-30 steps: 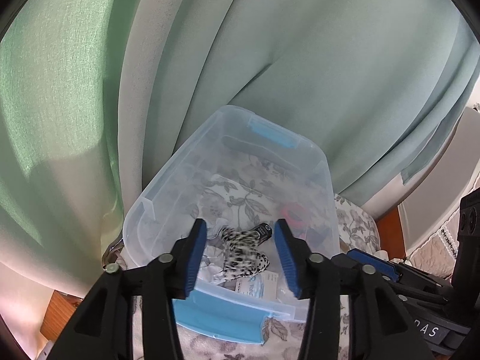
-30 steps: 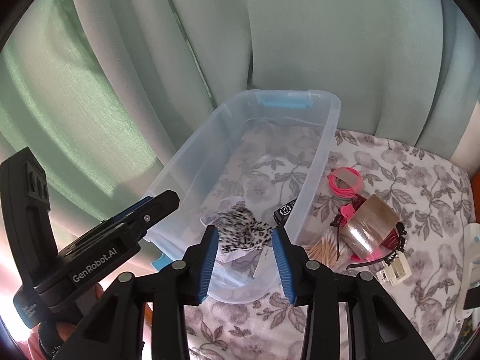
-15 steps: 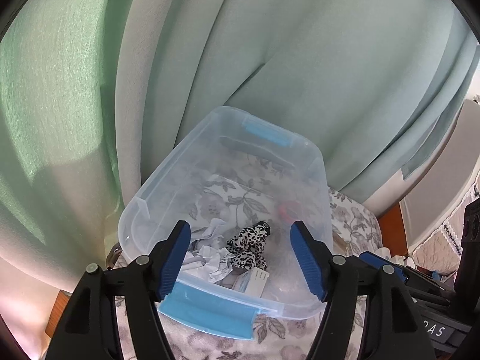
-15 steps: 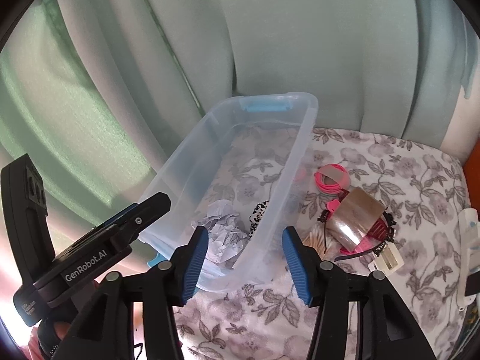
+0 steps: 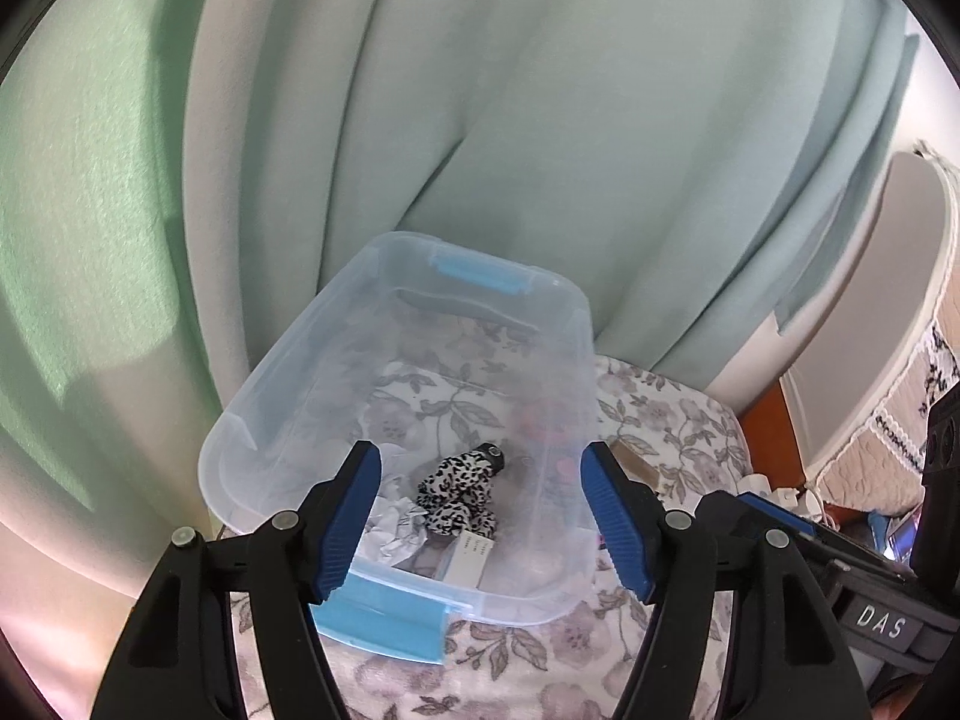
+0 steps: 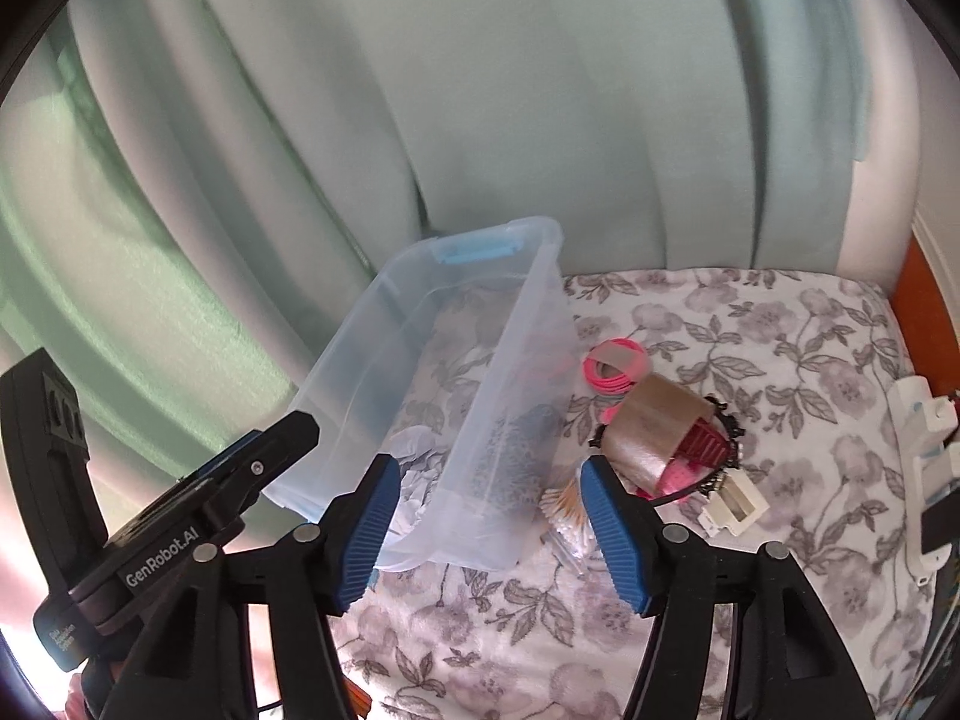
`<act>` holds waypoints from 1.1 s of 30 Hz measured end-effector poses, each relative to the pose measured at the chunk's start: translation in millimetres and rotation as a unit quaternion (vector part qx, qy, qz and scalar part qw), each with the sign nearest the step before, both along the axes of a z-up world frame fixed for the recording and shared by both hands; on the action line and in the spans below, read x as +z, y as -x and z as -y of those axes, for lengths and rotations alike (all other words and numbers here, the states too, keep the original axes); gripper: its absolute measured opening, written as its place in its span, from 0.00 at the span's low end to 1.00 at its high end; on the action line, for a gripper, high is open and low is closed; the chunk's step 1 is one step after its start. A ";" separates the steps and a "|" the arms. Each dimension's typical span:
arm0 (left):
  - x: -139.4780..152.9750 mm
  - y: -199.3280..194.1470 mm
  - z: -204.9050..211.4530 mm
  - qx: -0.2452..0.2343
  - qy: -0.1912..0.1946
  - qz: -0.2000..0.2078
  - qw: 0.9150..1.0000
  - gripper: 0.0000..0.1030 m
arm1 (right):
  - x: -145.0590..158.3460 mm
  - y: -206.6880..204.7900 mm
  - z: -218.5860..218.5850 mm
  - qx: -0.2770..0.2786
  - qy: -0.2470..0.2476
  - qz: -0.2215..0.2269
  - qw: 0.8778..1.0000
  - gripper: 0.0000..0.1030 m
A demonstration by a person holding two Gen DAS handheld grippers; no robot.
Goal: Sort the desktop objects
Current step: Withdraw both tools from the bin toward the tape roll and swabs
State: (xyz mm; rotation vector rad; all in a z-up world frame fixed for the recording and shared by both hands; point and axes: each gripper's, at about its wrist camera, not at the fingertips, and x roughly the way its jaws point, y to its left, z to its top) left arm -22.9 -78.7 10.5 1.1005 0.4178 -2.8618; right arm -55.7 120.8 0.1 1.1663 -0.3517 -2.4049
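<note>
One bin [image 5: 282, 414], one leopard scrunchie [image 5: 459, 489]

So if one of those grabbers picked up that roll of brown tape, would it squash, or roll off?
The brown tape roll looks like a stiff ring, so it probably keeps its shape when pinched. Its glossy surface may be a bit slippery. It lies tilted on the clutter beside the clear bin, so a nudge could likely set it rolling across the floral cloth.

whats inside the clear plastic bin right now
Inside the clear bin: a leopard-print scrunchie, crumpled white paper, a small white box and a small black item. The frosted wall blurs anything lying under them.
</note>
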 end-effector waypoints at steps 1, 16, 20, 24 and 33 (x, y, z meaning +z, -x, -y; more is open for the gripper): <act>1.2 -0.3 -3.4 -0.003 0.002 0.000 1.000 0.68 | 0.4 -0.7 -4.5 -0.005 0.003 0.000 1.000 0.67; 12.6 -5.9 -54.7 -0.049 0.031 -0.003 0.998 0.68 | -1.2 -10.2 -76.8 -0.081 0.037 -0.006 0.996 0.78; 12.5 -5.5 -68.2 -0.062 0.037 -0.001 0.997 0.68 | -5.9 -11.9 -92.1 -0.087 0.056 -0.004 0.995 0.79; 12.0 -4.6 -81.4 -0.076 0.043 0.003 0.996 0.68 | -9.1 -14.2 -102.9 -0.093 0.062 -0.005 0.994 0.81; 7.7 -2.9 -103.9 -0.097 0.053 0.014 0.994 0.68 | -21.6 -15.5 -127.7 -0.118 0.079 0.004 0.990 0.87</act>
